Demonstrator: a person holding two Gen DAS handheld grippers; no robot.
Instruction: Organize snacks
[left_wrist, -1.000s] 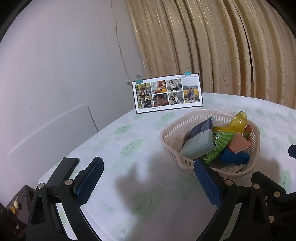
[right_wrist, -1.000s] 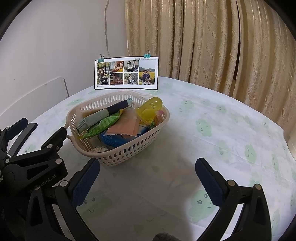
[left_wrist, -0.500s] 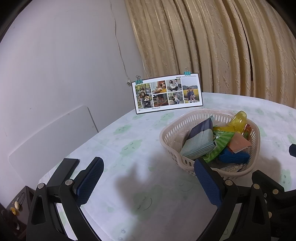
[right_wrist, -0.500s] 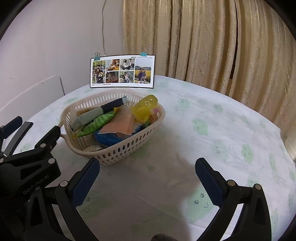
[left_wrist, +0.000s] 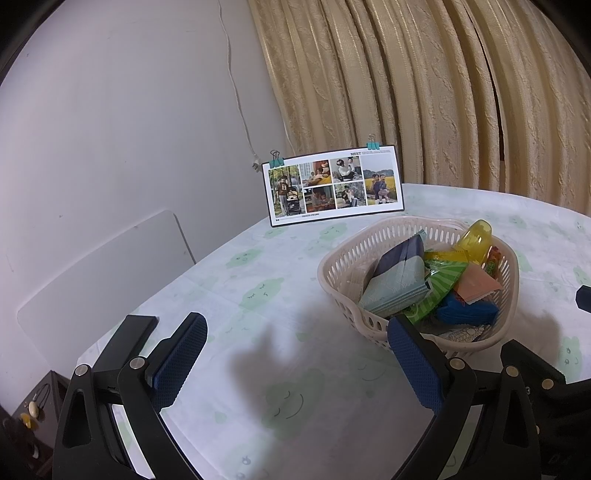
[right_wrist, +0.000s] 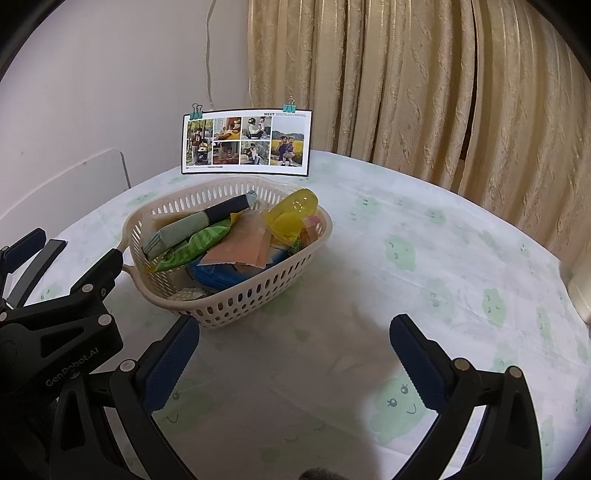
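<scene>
Snacks (right_wrist: 221, 240) remain heaped in the basket (right_wrist: 258, 295) while both empty, wide-jawed grippers, left (left_wrist: 295, 365) and right (right_wrist: 291, 354), have drawn slightly back, suggesting sorting is finished.

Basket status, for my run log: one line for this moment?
left gripper open | right gripper open | basket full | none grasped

Soft, even indoor light filled both views, without glare. Blurred shadows fell on the surface (left_wrist: 258, 288) ahead of the left tongs (left_wrist: 295, 354) and right tongs (right_wrist: 293, 356). Fisheye distortion bent the curtain (right_wrist: 424, 92), and black vignetting darkened the corners.
</scene>
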